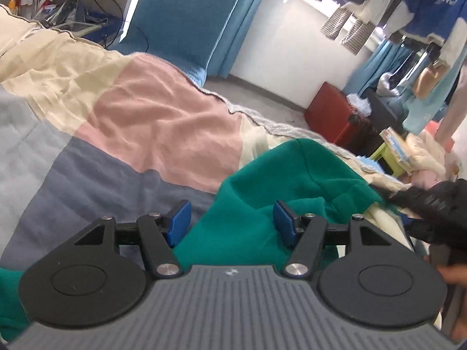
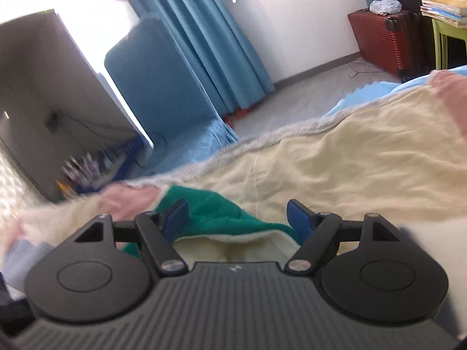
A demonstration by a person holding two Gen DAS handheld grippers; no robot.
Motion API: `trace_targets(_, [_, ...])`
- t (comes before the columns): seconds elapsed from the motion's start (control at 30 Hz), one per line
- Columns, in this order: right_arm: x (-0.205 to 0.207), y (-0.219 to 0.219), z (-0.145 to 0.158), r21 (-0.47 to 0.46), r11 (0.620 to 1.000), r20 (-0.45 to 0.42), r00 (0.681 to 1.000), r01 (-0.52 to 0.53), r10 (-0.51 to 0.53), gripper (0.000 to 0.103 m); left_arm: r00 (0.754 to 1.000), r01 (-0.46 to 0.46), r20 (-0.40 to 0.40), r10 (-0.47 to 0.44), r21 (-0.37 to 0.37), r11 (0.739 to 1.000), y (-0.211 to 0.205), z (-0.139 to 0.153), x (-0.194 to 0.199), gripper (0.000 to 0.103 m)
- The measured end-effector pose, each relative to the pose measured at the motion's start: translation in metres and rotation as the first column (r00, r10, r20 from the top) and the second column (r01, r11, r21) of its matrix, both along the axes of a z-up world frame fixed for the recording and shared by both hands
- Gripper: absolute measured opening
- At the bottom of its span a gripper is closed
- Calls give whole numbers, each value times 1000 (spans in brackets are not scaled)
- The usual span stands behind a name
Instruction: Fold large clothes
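Left gripper [image 1: 230,221] with blue pads [image 1: 179,221] set apart, nothing pinched; green garment [image 1: 280,183] bunched between and beyond them, pads clear of the cloth. Garment lying rumpled on a patchwork quilt [image 1: 151,122] of cream, pink, grey and slate panels, spread wrinkled over a bed. Beyond the quilt's edge: grey floor, white wall, blue curtain [image 1: 242,20] and a blue upright panel beside it. Red suitcase [image 1: 335,116] against the wall at right; clothes hanging above it, a blue jersey among them. Green stool stacked with books near the bed's far corner. Bottles and clutter at top left, too small to sort. At right edge, part of the other tool's black body, cut off by the frame, with a sliver of hand below.

Right gripper [image 2: 236,218] likewise parted, gripping nothing; green garment [image 2: 216,213] lying between the pads with its pale fleecy inside turned up toward the lens. Touching the cloth or not: cannot tell. Cream quilt panel [image 2: 350,157] stretching right, pink at the far corner. Same blue curtain [image 2: 210,43], suitcase [image 2: 385,40] with a plastic bag on top, green stool at upper right. Left side smeared by motion blur; shelf items there unreadable, window glare washing out the top left.
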State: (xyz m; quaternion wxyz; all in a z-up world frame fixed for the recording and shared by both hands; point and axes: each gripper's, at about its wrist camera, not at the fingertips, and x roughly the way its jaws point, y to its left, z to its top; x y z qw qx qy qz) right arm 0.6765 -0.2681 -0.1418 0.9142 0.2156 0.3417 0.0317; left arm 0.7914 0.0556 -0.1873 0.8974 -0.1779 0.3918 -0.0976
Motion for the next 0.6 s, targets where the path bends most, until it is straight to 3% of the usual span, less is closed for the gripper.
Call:
trace_targets(0.07, [6,12,-8,-51,999,-75,997,-18,14,53,998,15,-57,-11,60,998,-7,-3,7,66])
trace_targets(0.13, [7,17,-8,-60,997,-84,995,-51,46,44,998,29,-66,-21,121,992,-13,-2,7,56])
trace_targets(0.27, [-9,21,12,-95,990,-56,993,-105,100,24,996,83,-50,-75,175,981,-22,12,-6,7])
trace_targets(0.5, [-65,32,87,-149,975,136,973,-168,188,18,995,75,41,-86,223,972,-13,79,-66,5])
trace_targets(0.6, [-104,34,126,-145,969,228,946,-200,229,17,994,43,91,-61,185,982,0,116,-106,5])
